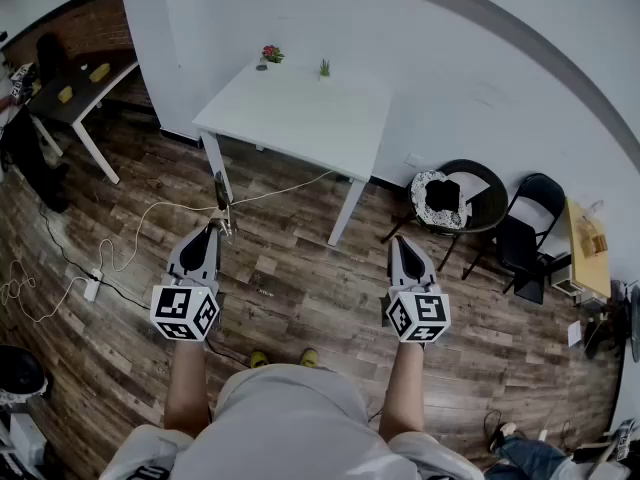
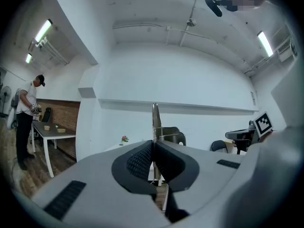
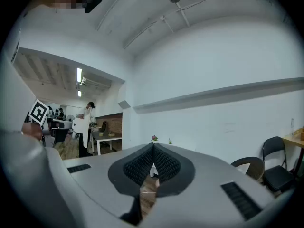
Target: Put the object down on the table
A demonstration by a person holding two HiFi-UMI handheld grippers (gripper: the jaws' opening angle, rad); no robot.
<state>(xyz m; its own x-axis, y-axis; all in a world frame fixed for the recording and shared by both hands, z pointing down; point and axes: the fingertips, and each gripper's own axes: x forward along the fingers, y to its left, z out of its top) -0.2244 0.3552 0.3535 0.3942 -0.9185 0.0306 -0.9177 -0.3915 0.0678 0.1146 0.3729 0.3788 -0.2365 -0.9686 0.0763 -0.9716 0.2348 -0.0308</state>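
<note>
1 white table [image 1: 300, 118] stands at 12 o'clock from us, well apart across the wooden floor [image 1: 300, 278]. A pink-flowered plant [image 1: 272, 55] and a small green plant [image 1: 324, 67] sit along its far edge. We hold both grippers level in front of us. Our left gripper [image 1: 213, 230], at 11 o'clock, has its jaws pinching a slim metal object [image 1: 221, 200] that sticks out past the tips toward the table; we cannot tell what kind of tool it is. Our right gripper [image 1: 403, 245], at 1 o'clock, has its jaws pressed together on nothing. We judge the step in hand to be the carry, since the object is not yet over the table. Next we need to walk up, lower the left gripper to a bare part of the top clear of the plants, and spread the jaws.
</note>
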